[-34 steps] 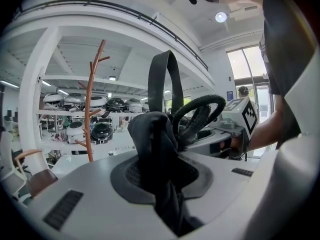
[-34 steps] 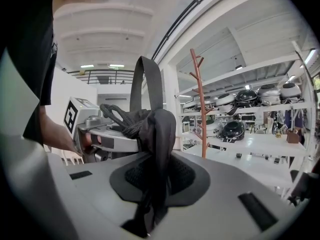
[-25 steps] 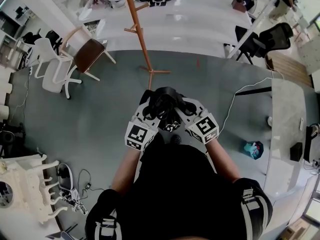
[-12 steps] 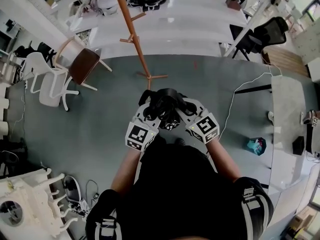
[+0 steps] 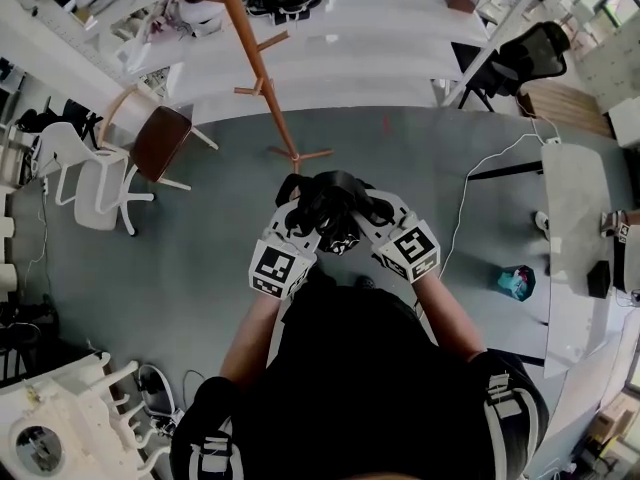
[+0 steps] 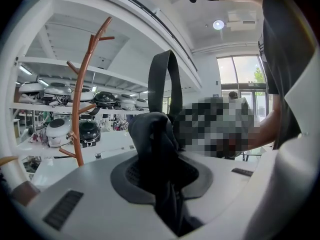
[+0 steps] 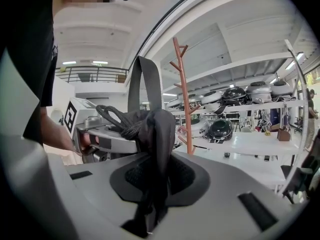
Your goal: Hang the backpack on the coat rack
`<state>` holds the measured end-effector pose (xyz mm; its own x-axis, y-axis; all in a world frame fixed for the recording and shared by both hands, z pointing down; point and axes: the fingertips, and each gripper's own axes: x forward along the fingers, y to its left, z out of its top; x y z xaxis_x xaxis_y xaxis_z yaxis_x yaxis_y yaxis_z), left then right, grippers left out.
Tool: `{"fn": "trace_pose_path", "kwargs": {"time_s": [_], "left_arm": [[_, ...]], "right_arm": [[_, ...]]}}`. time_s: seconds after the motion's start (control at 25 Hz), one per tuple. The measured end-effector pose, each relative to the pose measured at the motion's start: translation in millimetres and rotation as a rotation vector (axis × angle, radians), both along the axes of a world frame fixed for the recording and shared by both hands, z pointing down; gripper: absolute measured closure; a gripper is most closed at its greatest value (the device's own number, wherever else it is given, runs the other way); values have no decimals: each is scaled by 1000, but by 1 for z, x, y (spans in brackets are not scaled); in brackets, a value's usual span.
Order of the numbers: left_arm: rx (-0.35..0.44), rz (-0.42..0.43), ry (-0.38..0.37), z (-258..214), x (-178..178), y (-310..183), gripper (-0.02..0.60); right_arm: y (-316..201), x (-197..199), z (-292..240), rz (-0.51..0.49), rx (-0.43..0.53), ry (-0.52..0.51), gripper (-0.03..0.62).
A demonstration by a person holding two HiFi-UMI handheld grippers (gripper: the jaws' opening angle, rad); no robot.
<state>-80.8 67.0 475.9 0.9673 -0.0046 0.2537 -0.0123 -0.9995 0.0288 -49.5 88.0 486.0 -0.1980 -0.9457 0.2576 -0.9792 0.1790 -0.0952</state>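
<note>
Both grippers are clamped on the backpack [image 5: 330,200]. The left gripper [image 5: 302,216] has its jaws nearly closed on a fold of black fabric, and the right gripper [image 5: 366,214] pinches a matching fold on the other side. The bag hangs between them in front of the person's body, clear of the floor. Its top loop [image 6: 162,81] stands upright between the two grips, free of either jaw.

What matters for the next move is the coat rack [image 5: 255,63]. It stands ahead of the bag and a little to the left, with its foot close in front of the grippers. Its long axis is vertical: a thin orange-brown pole with short pegs angling upward. The left gripper looks slightly nearer to it. The loop probably has to go up and over a peg, so the bag needs lifting as well as carrying forward.

Underfoot is a grey-green floor [image 5: 150,238], bare here. A brown-seated chair [image 5: 160,140] and a white chair [image 5: 90,173] stand to the left. A cable [image 5: 480,183] trails to the right. White shelves [image 7: 250,106] behind the rack hold round dark and pale objects.
</note>
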Motion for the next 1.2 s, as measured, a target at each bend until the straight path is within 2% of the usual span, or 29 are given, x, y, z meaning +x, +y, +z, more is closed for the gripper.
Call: {"fn": "trace_pose_path", "kwargs": {"time_s": [0.52, 0.84, 1.2], "left_arm": [[6, 74, 1, 7, -10, -44, 495], [17, 135, -6, 11, -29, -77, 495], [52, 154, 15, 7, -46, -97, 495]], "right_arm": [[-42, -9, 9, 103, 27, -17, 519], [-75, -29, 13, 175, 43, -17, 519], [-93, -47, 11, 197, 69, -12, 520]]}}
